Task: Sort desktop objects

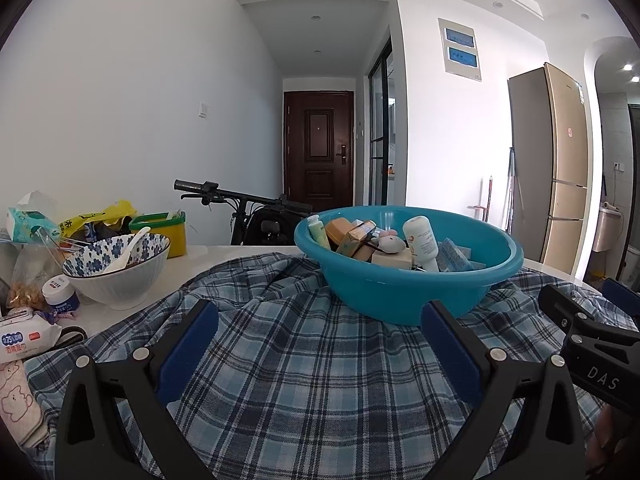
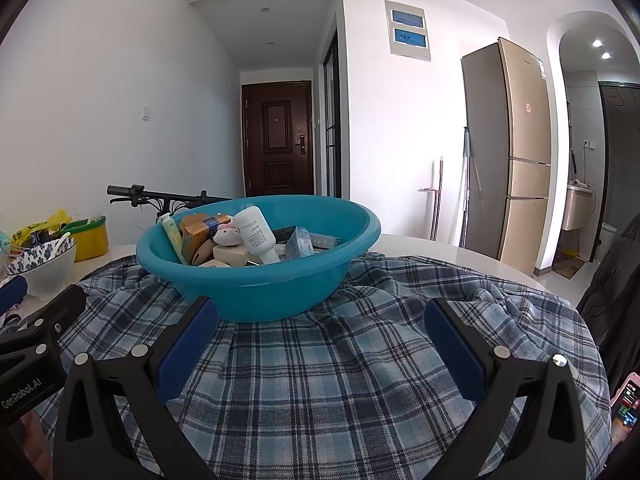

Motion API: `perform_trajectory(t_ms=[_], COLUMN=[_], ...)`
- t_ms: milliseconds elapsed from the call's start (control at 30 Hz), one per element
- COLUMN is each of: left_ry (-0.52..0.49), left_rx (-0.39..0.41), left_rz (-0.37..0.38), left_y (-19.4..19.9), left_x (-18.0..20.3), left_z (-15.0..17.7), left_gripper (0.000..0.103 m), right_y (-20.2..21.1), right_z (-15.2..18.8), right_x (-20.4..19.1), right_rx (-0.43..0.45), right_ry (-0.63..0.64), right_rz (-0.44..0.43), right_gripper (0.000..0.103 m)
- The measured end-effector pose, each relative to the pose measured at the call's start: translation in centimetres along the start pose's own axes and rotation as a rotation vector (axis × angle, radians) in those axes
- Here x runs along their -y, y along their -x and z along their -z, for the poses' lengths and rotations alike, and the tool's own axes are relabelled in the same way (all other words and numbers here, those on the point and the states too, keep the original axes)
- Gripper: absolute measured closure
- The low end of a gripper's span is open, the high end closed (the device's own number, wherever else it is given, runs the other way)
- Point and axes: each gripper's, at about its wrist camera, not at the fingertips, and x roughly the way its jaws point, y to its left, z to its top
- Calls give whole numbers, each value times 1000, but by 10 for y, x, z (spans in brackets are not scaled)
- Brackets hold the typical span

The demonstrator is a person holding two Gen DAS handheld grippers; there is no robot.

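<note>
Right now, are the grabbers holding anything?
No. The left gripper and the right gripper are both open and hold nothing. They hover above the checked cloth, near the blue basin.

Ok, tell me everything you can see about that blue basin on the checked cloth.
The basin is a round, teal blue tub that looks like plastic, with a rolled rim. It sits upright on the rumpled checked cloth, beyond both open grippers, touched by neither. It is heaped with small things, among them a white bottle, boxes and a green tube.
</note>
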Motion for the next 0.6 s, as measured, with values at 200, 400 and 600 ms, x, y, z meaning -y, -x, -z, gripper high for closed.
perform_trajectory(t_ms=[200,400,600], left_ry=[-1,-2,0], left_rx=[-2,-3,-2], left_rz=[2,2,2], left_y=[0,-1,0], left_x=[0,0,0], left_z=[0,0,0], left_gripper=[0,0,0], right_y=[-3,-3,-3], right_z=[0,1,1], right_x=[0,0,0], right_rx=[-9,-8,-12], right_ry=[0,-3,-4], right_rz=[-4,-2,-2], right_gripper=[1,1,1])
